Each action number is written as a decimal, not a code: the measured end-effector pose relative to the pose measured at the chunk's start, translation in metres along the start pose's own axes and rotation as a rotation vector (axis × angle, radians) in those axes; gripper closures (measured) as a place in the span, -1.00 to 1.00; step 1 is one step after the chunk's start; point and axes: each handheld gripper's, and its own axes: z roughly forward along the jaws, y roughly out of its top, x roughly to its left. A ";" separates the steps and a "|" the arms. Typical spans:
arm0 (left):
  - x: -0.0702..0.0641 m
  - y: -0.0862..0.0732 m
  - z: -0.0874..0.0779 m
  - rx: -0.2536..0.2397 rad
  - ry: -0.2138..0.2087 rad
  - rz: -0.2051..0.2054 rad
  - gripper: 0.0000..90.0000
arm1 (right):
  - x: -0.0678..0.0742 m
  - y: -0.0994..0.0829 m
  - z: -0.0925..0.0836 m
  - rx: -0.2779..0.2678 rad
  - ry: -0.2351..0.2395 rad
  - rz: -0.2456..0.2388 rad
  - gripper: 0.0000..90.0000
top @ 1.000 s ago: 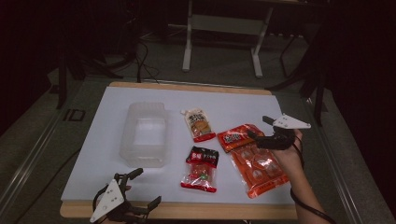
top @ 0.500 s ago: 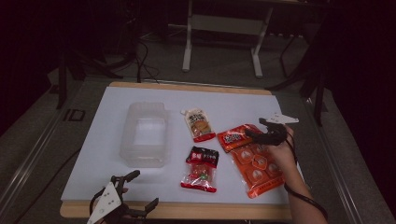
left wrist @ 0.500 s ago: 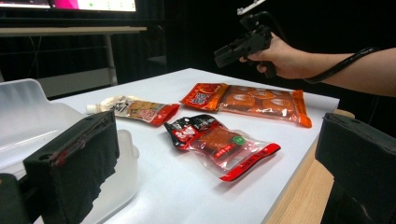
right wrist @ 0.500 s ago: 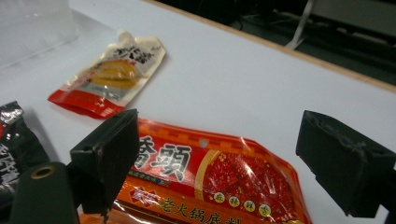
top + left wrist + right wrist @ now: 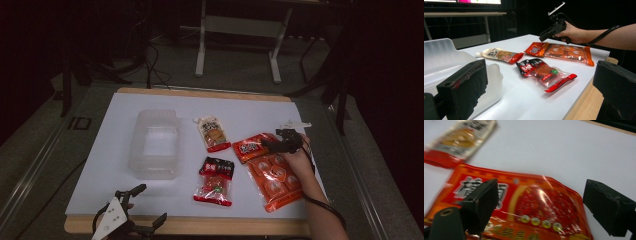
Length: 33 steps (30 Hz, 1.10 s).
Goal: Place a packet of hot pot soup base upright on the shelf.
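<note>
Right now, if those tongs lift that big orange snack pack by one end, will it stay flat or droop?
The orange snack pack is a thin glossy film bag, so it would probably droop. Its shiny surface may slip between the pads of the open right tongs above it. The round pieces sealed in rows suggest it would fold between them.

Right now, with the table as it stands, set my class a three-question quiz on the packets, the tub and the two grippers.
1. True or false: the clear plastic tub holds a packet.
2. Which packet lies under the right gripper? A) the long orange snack packet B) the beige sauce pouch with red base C) the red-and-black packet with clear window
3. Fill in: the left gripper waits at the table's ___ edge, jaws open.

Key: 1 false; 2 A; 3 near.
</note>
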 end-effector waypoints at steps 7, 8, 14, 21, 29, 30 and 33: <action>0.000 -0.001 -0.002 0.008 0.006 0.003 -1.00 | -0.009 -0.008 0.012 0.058 -0.015 -0.005 -0.76; 0.000 -0.001 -0.002 0.009 0.006 0.004 -1.00 | -0.009 -0.009 0.013 0.066 -0.021 -0.008 -0.77; -0.001 -0.001 -0.001 0.019 0.000 0.004 -1.00 | -0.014 -0.010 0.018 0.117 -0.013 -0.043 -0.77; -0.002 -0.002 0.000 0.028 -0.005 0.013 -1.00 | -0.017 -0.011 0.019 0.151 0.039 0.025 -0.71; -0.004 -0.002 0.001 0.034 -0.010 0.024 -1.00 | -0.009 -0.013 0.013 0.148 0.003 0.008 -0.17; -0.004 -0.002 0.001 0.034 -0.010 0.026 -1.00 | -0.008 -0.014 0.010 0.140 0.010 -0.009 0.04; -0.004 -0.002 0.001 0.036 -0.010 0.024 -1.00 | -0.006 -0.014 0.009 0.136 0.023 -0.030 0.25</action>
